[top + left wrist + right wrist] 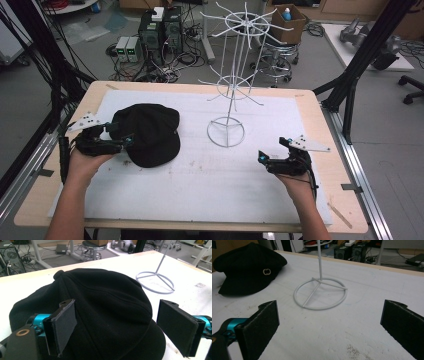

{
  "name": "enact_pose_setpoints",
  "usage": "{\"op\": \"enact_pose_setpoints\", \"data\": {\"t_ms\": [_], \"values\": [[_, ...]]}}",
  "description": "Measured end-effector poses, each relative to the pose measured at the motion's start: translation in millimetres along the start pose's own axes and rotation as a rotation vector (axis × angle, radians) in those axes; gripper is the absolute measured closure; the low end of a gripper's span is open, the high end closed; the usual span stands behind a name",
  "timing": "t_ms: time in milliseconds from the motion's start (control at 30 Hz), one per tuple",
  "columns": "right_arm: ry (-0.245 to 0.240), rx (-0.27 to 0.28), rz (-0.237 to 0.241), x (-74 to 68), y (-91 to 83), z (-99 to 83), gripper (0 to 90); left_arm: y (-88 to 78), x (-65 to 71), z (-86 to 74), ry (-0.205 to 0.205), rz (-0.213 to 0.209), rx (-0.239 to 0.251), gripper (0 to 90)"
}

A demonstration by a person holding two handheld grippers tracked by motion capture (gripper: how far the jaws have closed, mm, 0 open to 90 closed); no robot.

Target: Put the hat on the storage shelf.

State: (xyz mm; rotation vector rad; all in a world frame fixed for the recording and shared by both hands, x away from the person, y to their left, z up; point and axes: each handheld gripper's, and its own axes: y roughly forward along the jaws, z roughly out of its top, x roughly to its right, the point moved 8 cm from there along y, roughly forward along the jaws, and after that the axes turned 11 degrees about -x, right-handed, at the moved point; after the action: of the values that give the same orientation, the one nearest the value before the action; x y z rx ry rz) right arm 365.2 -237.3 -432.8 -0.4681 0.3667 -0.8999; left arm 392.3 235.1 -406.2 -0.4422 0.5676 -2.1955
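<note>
On the worktop, left half, the black cap lies between the released left tool jaws. The right tool, released, hovers over bare surface near the wire stand.

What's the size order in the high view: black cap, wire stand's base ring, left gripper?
1. black cap
2. left gripper and base ring look about alike, so no ranking between them.

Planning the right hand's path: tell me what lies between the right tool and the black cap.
Mostly bare white mat. The white wire rack's ring base sits just beside that line, as the right gripper view shows, between the right tool and the black cap.
</note>
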Motion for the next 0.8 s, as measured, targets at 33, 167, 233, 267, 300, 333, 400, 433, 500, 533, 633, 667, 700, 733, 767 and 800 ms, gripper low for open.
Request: {"op": "enact_pose_setpoints", "data": {"t_ms": [33,167,233,267,300,333,400,433,500,533,633,667,700,733,767,800], "values": [[0.005,-0.001,-0.001,0.3,0.6,-0.2,1.0,0.2,-0.8,-0.8,0.0,0.003,-0.006,16.7],[0.0,-0.011,0.006,-0.2,2.4,-1.5,1.1,0.5,-1.6,-3.0,0.002,0.007,-0.012,16.7],[-0.013,-0.024,0.005,-2.3,3.6,-3.3,1.0,0.8,-2.0,-3.3,-0.001,0.015,-0.015,16.7],[-0.013,-0.024,0.005,-2.3,3.6,-3.3,1.0,0.8,-2.0,-3.3,-0.001,0.015,-0.015,16.7],[-0.01,-0.027,0.005,-3.4,3.6,-3.5,1.0,0.5,-1.1,-2.8,0.001,0.013,-0.011,16.7],[-0.015,-0.023,0.004,-4.2,3.4,-2.9,1.0,0.1,-0.6,-2.7,0.003,0.012,-0.012,16.8],[-0.017,-0.019,0.002,-4.9,3.8,-1.9,1.0,0.3,-0.5,-2.7,0.004,0.01,-0.012,16.8],[-0.012,-0.024,0.005,-5.7,4.3,-2.4,1.0,0.4,-0.8,-3.1,0.002,0.012,-0.014,16.8],[-0.013,-0.03,0.004,-6.4,4.9,-3.2,1.0,0.2,-0.9,-3.2,0.001,0.011,-0.013,16.8],[-0.013,-0.03,0.004,-6.4,4.9,-3.2,1.0,-0.1,-0.9,-3.2,0.0,0.011,-0.012,16.8],[-0.024,-0.03,0.004,-7.8,6.1,-3.2,1.1,-0.6,-1.3,-3.3,0.001,0.011,-0.013,16.8],[-0.025,-0.03,0.004,-7.9,6.4,-3.2,1.0,-0.6,-1.1,-2.9,-0.003,0.011,-0.01,16.8],[-0.022,-0.032,0.005,-8.1,6.5,-3.3,1.1,-0.7,-1.0,-2.6,-0.004,0.01,-0.007,16.8],[-0.022,-0.032,0.005,-8.1,6.5,-3.3,1.1,-0.7,-1.0,-2.6,-0.004,0.01,-0.007,16.7],[-0.023,-0.031,0.006,-7.8,6.6,-3.2,1.0,-0.5,-1.4,-3.0,-0.005,0.012,-0.009,16.7],[-0.019,-0.032,0.009,-8.4,6.4,-3.4,1.0,-0.5,-1.4,-3.0,-0.005,0.012,-0.009,16.7]]}}
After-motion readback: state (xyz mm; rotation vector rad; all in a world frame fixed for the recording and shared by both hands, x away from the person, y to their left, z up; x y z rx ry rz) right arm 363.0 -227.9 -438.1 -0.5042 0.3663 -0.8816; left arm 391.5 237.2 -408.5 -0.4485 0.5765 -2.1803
